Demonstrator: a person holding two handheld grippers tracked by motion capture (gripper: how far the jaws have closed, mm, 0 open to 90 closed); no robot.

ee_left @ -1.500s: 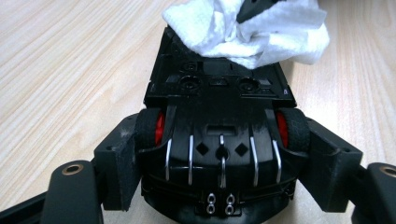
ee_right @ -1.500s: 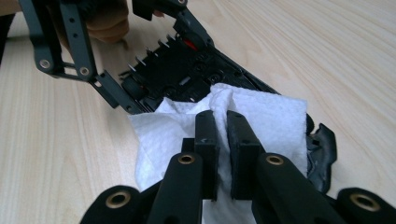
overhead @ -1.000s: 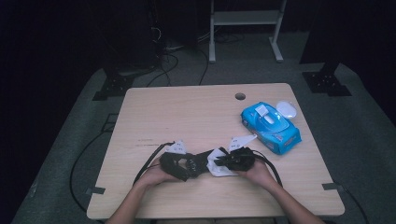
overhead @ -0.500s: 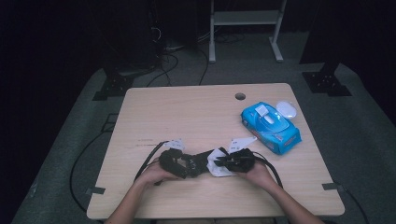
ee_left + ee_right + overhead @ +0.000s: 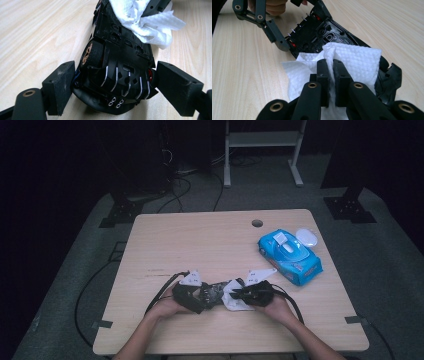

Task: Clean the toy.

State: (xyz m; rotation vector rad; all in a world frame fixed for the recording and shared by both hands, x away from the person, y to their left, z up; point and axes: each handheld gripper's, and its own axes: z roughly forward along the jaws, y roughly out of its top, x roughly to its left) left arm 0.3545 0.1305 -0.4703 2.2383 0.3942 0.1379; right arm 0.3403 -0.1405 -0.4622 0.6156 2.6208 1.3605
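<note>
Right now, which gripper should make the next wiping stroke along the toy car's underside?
Right. The right gripper already pinches the white wipe against the black toy car; the left gripper clamps the car's rear, steadying it.

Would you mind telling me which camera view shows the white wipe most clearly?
The right gripper view: the white wipe fills its middle, pinched in the right gripper against the black toy car. The left gripper view shows a crumpled end; the high view shows a small white patch.
</note>
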